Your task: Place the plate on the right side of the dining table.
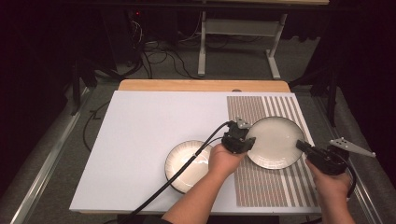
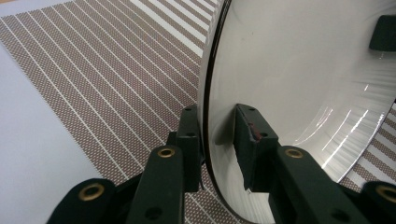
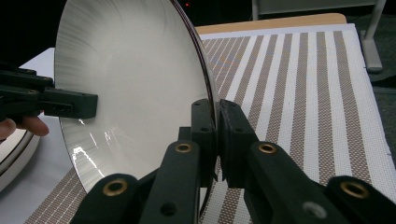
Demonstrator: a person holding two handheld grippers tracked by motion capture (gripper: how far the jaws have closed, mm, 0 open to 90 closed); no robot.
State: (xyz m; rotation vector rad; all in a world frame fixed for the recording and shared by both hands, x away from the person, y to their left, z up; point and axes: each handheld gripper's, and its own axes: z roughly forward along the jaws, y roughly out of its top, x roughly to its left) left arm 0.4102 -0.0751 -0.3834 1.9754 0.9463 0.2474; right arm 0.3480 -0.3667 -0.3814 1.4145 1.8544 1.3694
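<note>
I have the large plate [image 1: 274, 141] gripped from both sides, over the striped placemat [image 1: 254, 186] toward the right edge of the tabletop [image 1: 140, 140]. My left gripper [image 1: 246, 135] is clamped on the plate's left rim; in the left gripper view the rim [image 2: 209, 116] runs between the two jaws, one against the underside and the other against the pale inner face. My right gripper [image 1: 302, 146] is clenched on the opposite rim, and in the right gripper view its jaws pinch the dark edge [image 3: 212, 105] tightly, with the plate standing tilted above the mat and the left gripper's jaw [image 3: 70, 105] reaching in at the far side. A smaller plate [image 1: 187, 165] lies flat just left of the mat, near the front edge of the tabletop, partly under my left forearm.
</note>
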